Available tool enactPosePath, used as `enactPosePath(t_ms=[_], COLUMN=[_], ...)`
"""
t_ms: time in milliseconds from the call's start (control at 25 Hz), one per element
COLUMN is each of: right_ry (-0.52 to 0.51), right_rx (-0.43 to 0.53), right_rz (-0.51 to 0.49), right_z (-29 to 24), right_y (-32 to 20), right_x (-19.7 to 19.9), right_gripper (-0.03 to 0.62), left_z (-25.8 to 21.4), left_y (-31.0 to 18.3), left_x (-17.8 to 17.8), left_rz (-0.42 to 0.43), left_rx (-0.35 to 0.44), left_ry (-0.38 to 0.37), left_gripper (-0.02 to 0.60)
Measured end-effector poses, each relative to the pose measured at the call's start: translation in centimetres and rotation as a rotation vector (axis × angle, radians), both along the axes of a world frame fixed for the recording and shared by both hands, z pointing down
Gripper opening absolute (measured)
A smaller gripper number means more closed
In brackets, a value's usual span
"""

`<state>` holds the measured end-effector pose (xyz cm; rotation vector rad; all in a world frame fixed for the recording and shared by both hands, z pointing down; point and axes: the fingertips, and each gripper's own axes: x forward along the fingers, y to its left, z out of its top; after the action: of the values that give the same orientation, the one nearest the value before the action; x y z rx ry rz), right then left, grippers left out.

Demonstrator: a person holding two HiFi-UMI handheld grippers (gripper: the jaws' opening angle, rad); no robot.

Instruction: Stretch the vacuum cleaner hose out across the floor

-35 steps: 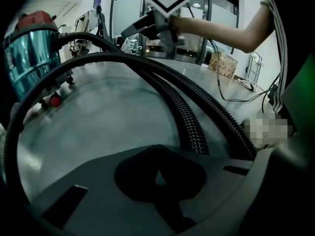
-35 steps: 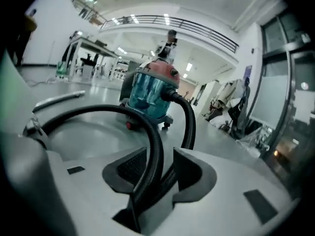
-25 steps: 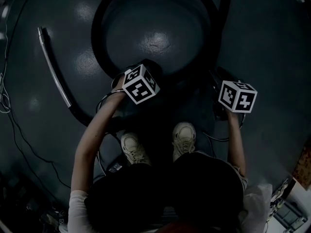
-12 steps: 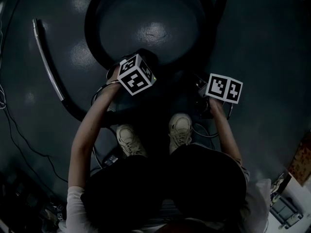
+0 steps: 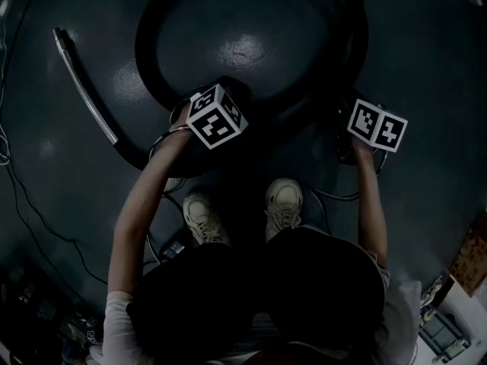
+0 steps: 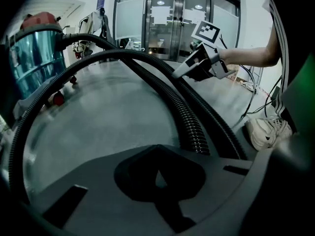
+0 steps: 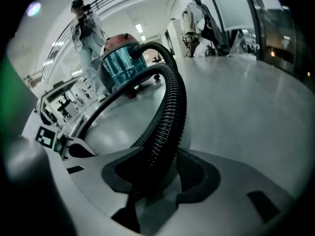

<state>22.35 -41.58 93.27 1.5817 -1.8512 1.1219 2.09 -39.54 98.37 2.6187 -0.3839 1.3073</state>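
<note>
The black ribbed hose (image 5: 152,67) lies in a wide loop on the dark floor, and its metal wand (image 5: 84,86) rests at the left. My left gripper (image 5: 221,91) hovers at the loop's near side. In the left gripper view it (image 6: 158,178) is shut with nothing in it, and the hose (image 6: 192,127) runs just to its right. My right gripper (image 5: 344,120) is at the loop's right side. Its jaws (image 7: 157,173) straddle the hose (image 7: 170,112) and have just been opening. The hose leans on the left pad, and a pale gap shows beside the right pad (image 7: 197,173).
The blue vacuum canister with a red top (image 7: 123,63) (image 6: 37,48) stands at the far end of the hose. The person's shoes (image 5: 202,219) are just behind the grippers. Thin cables (image 5: 30,204) trail at the left. People (image 7: 83,28) stand beyond; glass doors (image 6: 177,14) are behind.
The right gripper swung left, then back out to the right and farther away. The right side of the hose loop shifted right with it. The left gripper stayed where it was.
</note>
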Motion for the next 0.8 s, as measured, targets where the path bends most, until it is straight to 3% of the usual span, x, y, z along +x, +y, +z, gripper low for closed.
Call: enactPosePath(t_ms=[80,160,200,280,320,360,400,440,520,600,720,800], right_ry=[0.122,0.312,0.482,0.918,1.084,1.159,1.14,1.053,0.83,0.687,0.653,0.574], right_rx=[0.027,0.066,0.101,0.144,0.141,0.139,0.152,0.18,0.244,0.283,0.323,0.31], right_rz=[-0.069,-0.219,-0.351,-0.697,-0.845,-0.923,-0.919,-0.851,-0.629,-0.432,-0.248,-0.17], right_z=[-0.8,-1.5,-2.0,-2.3,-2.0,-1.9,-2.1,-2.8,-4.9,-6.8,-8.4,-8.4], right_y=[-2.1,-3.9,-4.7,-6.3,-6.9,-7.5,-7.8,-8.1,-8.2,-8.1,-8.0,-8.0], right_x=[2.4,4.6,5.3,6.3,6.5,6.4,6.2,5.7,5.0,5.3,7.7,9.1], right_gripper=[0.184,0.188,0.187,0.178,0.154,0.131,0.096,0.075,0.072,0.072,0.074,0.074], left_z=[-0.1,-0.1,-0.1,-0.2,-0.3,-0.4,-0.4,-0.3,0.0,0.1,-0.1,-0.2], left_y=[-0.3,-0.6,-0.6,-0.6,-0.6,-0.6,-0.6,-0.6,-0.4,-0.5,-0.6,-0.6], left_x=[0.8,1.4,1.5,1.6,1.6,1.6,1.6,1.5,1.3,1.2,1.2,1.2], left_rz=[-0.005,-0.005,-0.004,-0.015,-0.027,-0.035,-0.037,-0.033,-0.023,-0.021,-0.02,-0.023], left_rx=[-0.007,-0.008,-0.009,-0.029,-0.049,-0.063,-0.064,-0.052,-0.029,-0.025,-0.025,-0.025], left_ry=[0.005,0.007,0.007,0.018,0.029,0.036,0.035,0.028,0.011,0.01,0.013,0.014], left_gripper=[0.006,0.006,0.006,0.006,0.006,0.006,0.006,0.006,0.006,0.006,0.006,0.006])
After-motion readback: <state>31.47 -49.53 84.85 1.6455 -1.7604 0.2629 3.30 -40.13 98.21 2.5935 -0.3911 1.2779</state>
